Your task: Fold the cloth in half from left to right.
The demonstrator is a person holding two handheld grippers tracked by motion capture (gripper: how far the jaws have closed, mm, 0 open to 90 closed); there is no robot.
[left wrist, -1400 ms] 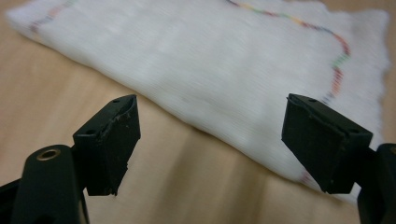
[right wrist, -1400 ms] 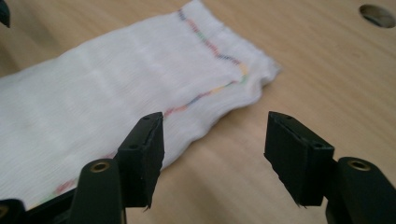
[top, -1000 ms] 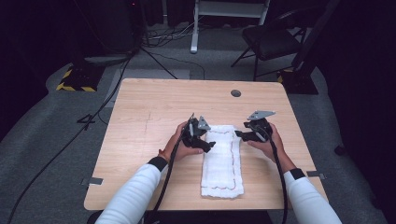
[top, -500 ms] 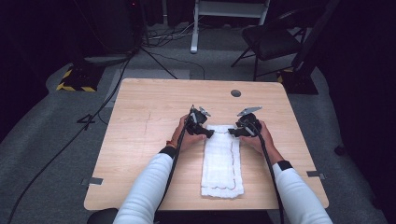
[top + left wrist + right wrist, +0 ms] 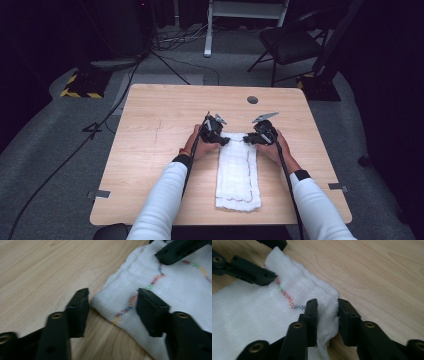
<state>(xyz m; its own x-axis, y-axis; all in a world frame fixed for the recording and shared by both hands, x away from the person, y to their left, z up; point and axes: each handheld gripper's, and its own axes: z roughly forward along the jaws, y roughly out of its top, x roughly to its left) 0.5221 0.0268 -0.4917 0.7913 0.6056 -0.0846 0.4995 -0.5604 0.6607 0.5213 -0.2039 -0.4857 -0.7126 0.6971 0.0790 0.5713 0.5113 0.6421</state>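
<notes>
- White cloth (image 5: 238, 172), folded into a long strip, lies on your wooden table (image 5: 160, 125), right of its middle; its near end stops just short of the near edge and its far end reaches about halfway to the far edge.
- Your two grippers sit at the far end of that cloth, one at each far corner, with your hands resting on the table behind them.
- Your left gripper (image 5: 223, 141) is at the far-left corner. In the left gripper view its jaws have just been closing, yet they stand apart: one jaw is on bare wood just beside the cloth's corner, the other rests on the cloth past the line of coloured stitching (image 5: 130, 305). The corner lies between them, and no pad presses it.
- Your right gripper (image 5: 248, 140) is at the far-right corner. In the right gripper view its jaws have just been closing too, and they now pinch a raised fold of the cloth's corner (image 5: 327, 315) between the pads, the fabric bunched up and standing off the table.
- Coloured zigzag stitching runs near the cloth's far edge, from one gripper toward the other.
- A small dark round grommet (image 5: 252, 99) sits in the table near the far edge, well apart from the cloth.
</notes>
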